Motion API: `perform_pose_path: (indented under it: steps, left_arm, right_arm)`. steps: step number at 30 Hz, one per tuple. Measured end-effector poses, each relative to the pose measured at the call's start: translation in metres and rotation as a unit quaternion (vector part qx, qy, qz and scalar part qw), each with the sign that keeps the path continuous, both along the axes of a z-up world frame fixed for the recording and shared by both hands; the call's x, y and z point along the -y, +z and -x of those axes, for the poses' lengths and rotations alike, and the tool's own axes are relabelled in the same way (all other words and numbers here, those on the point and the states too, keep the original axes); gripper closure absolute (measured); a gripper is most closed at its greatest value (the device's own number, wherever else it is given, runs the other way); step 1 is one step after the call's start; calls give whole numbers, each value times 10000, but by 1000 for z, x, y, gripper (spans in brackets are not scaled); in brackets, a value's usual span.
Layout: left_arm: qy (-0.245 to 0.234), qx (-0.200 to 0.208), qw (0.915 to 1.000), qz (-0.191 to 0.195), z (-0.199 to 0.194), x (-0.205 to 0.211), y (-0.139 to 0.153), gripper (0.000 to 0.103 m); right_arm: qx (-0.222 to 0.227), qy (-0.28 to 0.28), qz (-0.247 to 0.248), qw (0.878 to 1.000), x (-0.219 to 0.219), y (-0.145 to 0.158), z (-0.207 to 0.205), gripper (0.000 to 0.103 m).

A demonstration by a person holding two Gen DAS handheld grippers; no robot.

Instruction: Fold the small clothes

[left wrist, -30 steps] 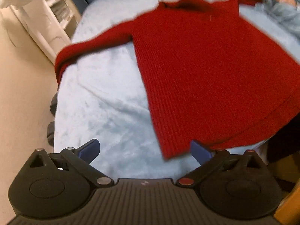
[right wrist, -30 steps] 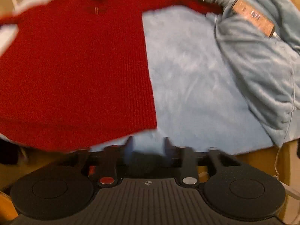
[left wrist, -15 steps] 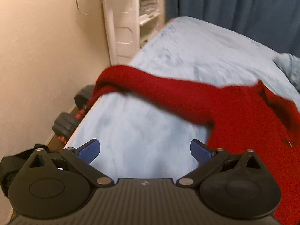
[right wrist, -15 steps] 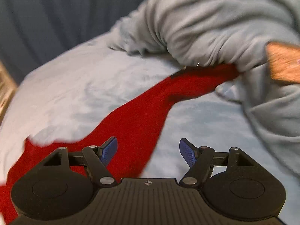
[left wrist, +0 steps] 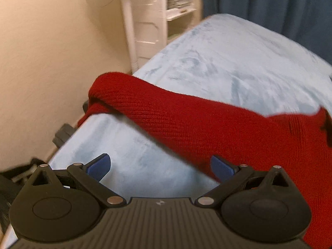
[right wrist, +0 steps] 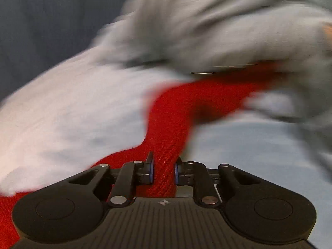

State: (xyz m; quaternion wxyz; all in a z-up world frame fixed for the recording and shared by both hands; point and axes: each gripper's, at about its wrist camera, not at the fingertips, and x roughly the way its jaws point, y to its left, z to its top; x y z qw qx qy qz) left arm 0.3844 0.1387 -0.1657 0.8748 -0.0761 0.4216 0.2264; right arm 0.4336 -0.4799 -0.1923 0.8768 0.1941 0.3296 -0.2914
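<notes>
Red sweater (left wrist: pixel 207 122) is lying spread on the bed (left wrist: pixel 217 62), its one sleeve (left wrist: pixel 128 95) running out long toward the bed's edge by the wall and drooping over it. In the right wrist view the other sleeve (right wrist: pixel 186 108) is stretching away from the camera toward a heap of grey-blue blanket (right wrist: pixel 217 27), its far end slipping under that heap.

Right gripper (right wrist: pixel 162 171) is clamping this sleeve — its jaws have just been closing, and the knit is bunching between the blue pads. Left gripper (left wrist: pixel 159 167) is hanging over the bed with its jaws spread wide, gripping nothing; the right-hand pad is standing in front of the sleeve's lower edge, though whether it is touching I cannot tell.

Pale blue plush is covering the bed. A cream wall (left wrist: pixel 41 62) is running along one side, a white shelf unit (left wrist: pixel 155 14) is standing in the corner, and a dark blue curtain (left wrist: pixel 269 6) is hanging behind — the right view is blurring much of it.
</notes>
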Motion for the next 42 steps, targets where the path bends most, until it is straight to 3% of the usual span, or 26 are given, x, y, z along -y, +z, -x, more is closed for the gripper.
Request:
perform_pose_path:
  steps: [2, 3, 4, 5, 7, 10, 12, 14, 17, 18, 19, 20, 21, 22, 23, 24, 27, 30, 31, 33, 35, 36, 37, 39, 42]
  left_arm:
    - [190, -25, 9996, 187, -4, -3, -5, 0]
    - [260, -57, 9993, 254, -6, -4, -8, 0]
    - [324, -85, 9990, 311, -7, -5, -9, 0]
    - [351, -69, 9987, 351, -6, -6, -9, 0]
    - [365, 25, 9986, 372, -4, -11, -6, 0]
    - [542, 161, 9968, 558, -5, -29, -5, 0]
    - [829, 288, 9920, 908, -6, -51, -9, 0]
    - [1258, 464, 9789, 1542, -6, -81, -19, 0]
    - [1807, 870, 9392, 2789, -8, -120, -37, 1]
    - [1948, 980, 9288, 2995, -11, -129, -40, 1]
    - [2043, 1076, 9240, 3049, -17, -136, -41, 1]
    - [2066, 1126, 9221, 3072, -23, -140, -41, 7]
    - [2053, 1171, 9208, 3103, -31, -144, -39, 35]
    - [1972, 1190, 9206, 3154, -40, -148, -36, 83]
    - [1849, 1132, 9200, 3265, -49, -149, -30, 87]
    - [1922, 1053, 9241, 3132, -54, -146, -20, 87]
    - [1822, 858, 9512, 2337, -68, -111, 35, 88]
    - [1027, 1472, 9689, 1705, -70, -30, 99, 88]
    - [584, 1732, 9708, 1556, -67, 11, 116, 87]
    - [-264, 1942, 9643, 1779, -55, 85, 129, 85]
    - [-998, 1760, 9516, 2314, -35, 148, 113, 56]
    - [-1428, 1393, 9473, 2505, -22, 176, 96, 13]
    - [-1696, 1042, 9470, 2524, -8, 193, 80, 1]
    - [-2202, 685, 9484, 2177, 33, 210, 47, 1]
    - [-2548, 420, 9555, 1426, 68, 189, 22, 1]
  right_arm:
    - [-396, -974, -379, 9937, 26, -20, 25, 82]
    - [-365, -980, -579, 9928, 30, -31, 30, 80]
    - [-231, -814, -331, 9959, 26, -32, 32, 70]
    - [-226, -583, -65, 9980, 20, -30, 30, 51]
    - [-346, -259, -30, 9991, 16, -25, 30, 30]
    - [-194, -296, -344, 9988, 16, -10, 57, 30]
    - [-76, -126, -453, 9989, 7, 7, 90, 29]
    - [-33, 86, -500, 9987, -5, 15, 113, 29]
    - [-8, 322, -682, 9972, -29, 25, 153, 29]
    - [-35, 345, -753, 9966, -37, 25, 163, 29]
    - [-116, 384, -849, 9956, -45, 24, 171, 29]
    - [-210, 418, -929, 9946, -51, 24, 177, 29]
    - [-318, 470, -1010, 9933, -60, 22, 184, 29]
    - [-406, 526, -1045, 9923, -66, 21, 188, 29]
    - [-497, 602, -1054, 9914, -75, 22, 194, 30]
    - [-571, 673, -1015, 9909, -83, 23, 198, 30]
    - [-576, 861, -823, 9912, -100, 34, 205, 30]
    - [-461, 1076, -637, 9911, -110, 43, 208, 31]
    - [-418, 1157, -600, 9906, -114, 47, 210, 31]
    - [-356, 1264, -558, 9898, -114, 52, 209, 31]
    - [-289, 1287, -570, 9896, -114, 60, 213, 31]
    - [-252, 1296, -596, 9895, -111, 63, 215, 31]
    - [-235, 1298, -610, 9894, -108, 65, 218, 31]
    - [-214, 1284, -595, 9897, -101, 68, 227, 31]
    - [-184, 1223, -633, 9903, -90, 67, 236, 31]
